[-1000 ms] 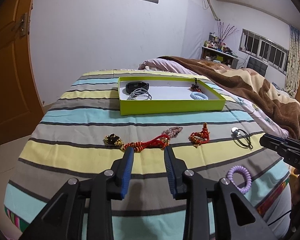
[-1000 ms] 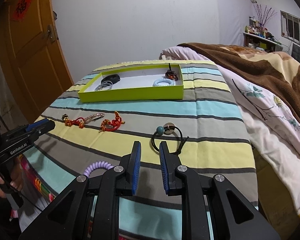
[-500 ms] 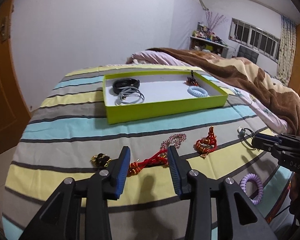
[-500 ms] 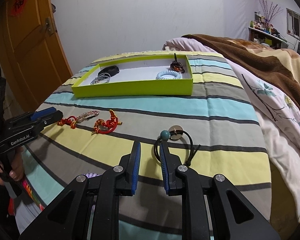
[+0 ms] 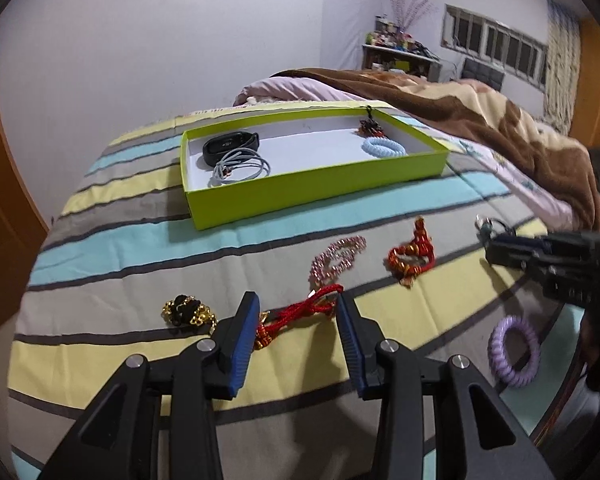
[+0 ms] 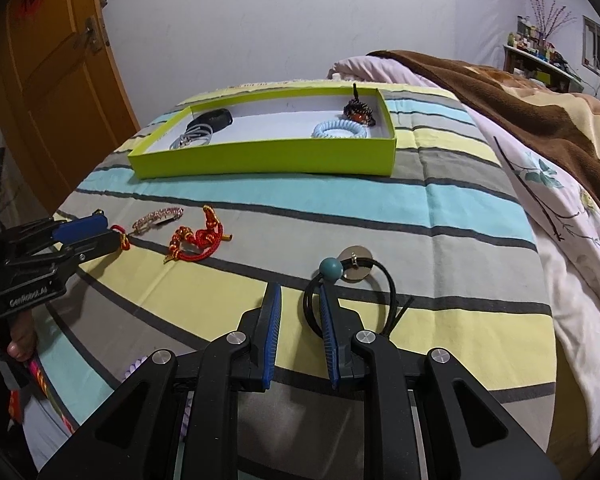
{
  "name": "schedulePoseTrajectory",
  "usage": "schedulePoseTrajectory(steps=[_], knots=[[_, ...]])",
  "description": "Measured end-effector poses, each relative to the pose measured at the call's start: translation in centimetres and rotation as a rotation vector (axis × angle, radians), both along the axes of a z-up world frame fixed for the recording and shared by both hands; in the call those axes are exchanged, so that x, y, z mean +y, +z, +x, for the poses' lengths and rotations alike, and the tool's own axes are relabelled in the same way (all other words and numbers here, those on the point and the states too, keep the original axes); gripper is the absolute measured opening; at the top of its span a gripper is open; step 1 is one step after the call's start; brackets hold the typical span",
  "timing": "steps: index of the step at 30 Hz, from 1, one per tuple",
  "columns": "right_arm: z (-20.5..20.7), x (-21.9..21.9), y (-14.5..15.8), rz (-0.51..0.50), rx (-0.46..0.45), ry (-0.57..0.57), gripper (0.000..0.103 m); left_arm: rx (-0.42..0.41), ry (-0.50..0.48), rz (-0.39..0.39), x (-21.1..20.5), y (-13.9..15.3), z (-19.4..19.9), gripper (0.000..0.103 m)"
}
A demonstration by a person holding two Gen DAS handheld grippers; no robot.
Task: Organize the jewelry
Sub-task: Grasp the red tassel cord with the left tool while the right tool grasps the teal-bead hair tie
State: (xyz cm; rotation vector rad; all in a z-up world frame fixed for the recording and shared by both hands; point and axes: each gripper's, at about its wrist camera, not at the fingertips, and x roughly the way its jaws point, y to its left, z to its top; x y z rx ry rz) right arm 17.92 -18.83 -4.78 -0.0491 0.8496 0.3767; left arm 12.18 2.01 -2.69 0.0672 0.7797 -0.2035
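Your left gripper (image 5: 298, 300) tilts down over the striped bedspread (image 5: 140, 240), its jaws opening wide. Your right gripper (image 6: 300, 294) angles down at the same bedspread, jaws narrowly parted.

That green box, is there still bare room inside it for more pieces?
Yes. The green box has a bare white middle between the grey cord coil with the black band at one end and the blue spiral tie with the dark beaded charm at the other. Both ends are crowded.
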Motion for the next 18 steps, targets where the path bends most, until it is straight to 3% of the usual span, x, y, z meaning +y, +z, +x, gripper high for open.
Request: schedulePoseTrajectory(steps=[8, 9, 13, 18], knots=[[0.2, 0.3, 0.0, -0.026, 0.006, 0.004, 0.02, 0.026, -0.023, 0.108, -0.7, -0.4, 1.0, 0.04], [0.2, 0.2, 0.0, -0.029, 0.006, 0.002, 0.02, 0.027, -0.021, 0.112, -0.7, -0.5, 1.0, 0.038], [0.2, 0.1, 0.0, -0.042, 0.002, -0.019, 0.009, 0.017, 0.019, 0.139, -0.5, -0.5, 0.9, 0.012], [0.0, -0.7, 0.1, -0.01, 0.007, -0.035, 0.002, 0.011, 0.048, 0.106, 0.0, -0.3, -0.1, 0.008]])
